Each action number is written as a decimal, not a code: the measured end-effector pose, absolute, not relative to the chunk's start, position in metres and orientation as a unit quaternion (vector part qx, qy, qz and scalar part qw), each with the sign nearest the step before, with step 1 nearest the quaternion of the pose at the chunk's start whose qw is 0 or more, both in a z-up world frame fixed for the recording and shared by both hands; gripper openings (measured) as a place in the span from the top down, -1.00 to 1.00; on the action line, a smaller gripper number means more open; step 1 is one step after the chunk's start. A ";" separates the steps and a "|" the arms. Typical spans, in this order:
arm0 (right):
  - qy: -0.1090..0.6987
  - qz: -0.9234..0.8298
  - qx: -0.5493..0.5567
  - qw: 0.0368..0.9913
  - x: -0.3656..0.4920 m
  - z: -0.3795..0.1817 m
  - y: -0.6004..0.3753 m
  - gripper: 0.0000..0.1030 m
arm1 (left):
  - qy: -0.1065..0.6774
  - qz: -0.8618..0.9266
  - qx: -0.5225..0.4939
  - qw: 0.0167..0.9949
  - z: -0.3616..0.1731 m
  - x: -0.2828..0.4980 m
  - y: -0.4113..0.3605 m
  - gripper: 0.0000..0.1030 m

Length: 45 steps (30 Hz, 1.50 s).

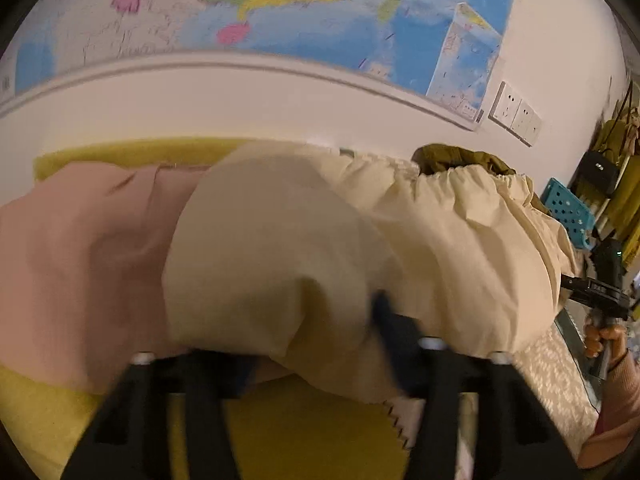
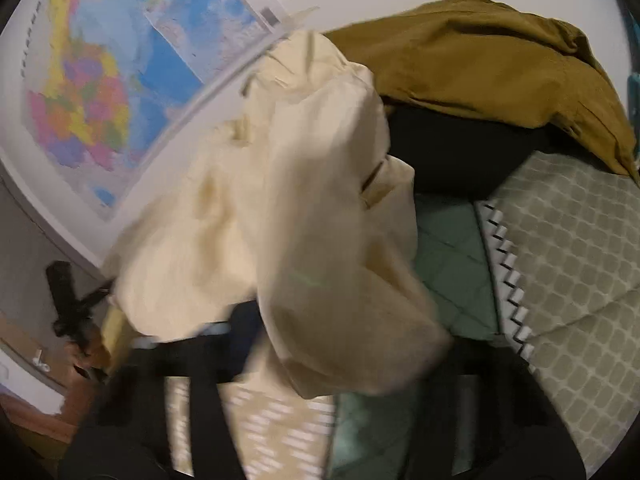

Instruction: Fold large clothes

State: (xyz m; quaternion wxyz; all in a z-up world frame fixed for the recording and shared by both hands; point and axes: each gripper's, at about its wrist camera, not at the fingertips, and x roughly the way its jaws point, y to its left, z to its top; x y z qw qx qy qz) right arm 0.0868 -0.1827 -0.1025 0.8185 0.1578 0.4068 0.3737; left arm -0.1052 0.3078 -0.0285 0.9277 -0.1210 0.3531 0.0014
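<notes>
The left gripper [image 1: 320, 344] has its jaws partly closed, with the cream garment [image 1: 304, 248] draped over them; blur hides whether they pinch it. The right gripper [image 2: 320, 344] is likewise buried in cream cloth, grip unclear. At 1 o'clock lies a mustard garment [image 2: 480, 60]. The wall map [image 1: 280, 8] has no legible writing.

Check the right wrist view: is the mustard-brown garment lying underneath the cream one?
No. The mustard-brown garment lies heaped behind the cream fabric garment, at the far side against the wall, not under it.
</notes>
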 end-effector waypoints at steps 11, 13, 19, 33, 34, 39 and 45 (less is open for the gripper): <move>0.368 0.429 0.190 0.803 0.018 -0.025 -0.251 0.66 | 0.338 -0.084 -0.185 0.919 0.009 -0.184 0.291 0.66; 0.404 0.401 0.187 0.801 0.021 -0.045 -0.258 0.59 | 0.376 -0.079 -0.195 0.903 -0.018 -0.188 0.287 0.46; 0.465 0.316 0.179 0.808 0.029 -0.089 -0.257 0.04 | 0.394 -0.044 -0.170 0.902 -0.027 -0.186 0.287 -0.13; 0.350 0.345 -0.015 0.871 0.013 -0.033 -0.162 -0.52 | 0.368 -0.115 -0.063 0.921 0.004 -0.138 0.222 -0.52; 0.365 0.353 -0.020 0.861 0.019 -0.042 -0.149 -0.47 | 0.385 -0.122 -0.067 0.912 -0.006 -0.126 0.216 -0.52; 0.398 0.340 -0.061 0.850 0.047 -0.078 -0.108 0.80 | 0.429 -0.084 -0.045 0.898 -0.040 -0.087 0.205 -0.03; 0.368 0.325 -0.009 0.871 0.068 -0.064 -0.126 0.98 | 0.436 -0.063 -0.077 0.894 -0.041 -0.055 0.220 0.61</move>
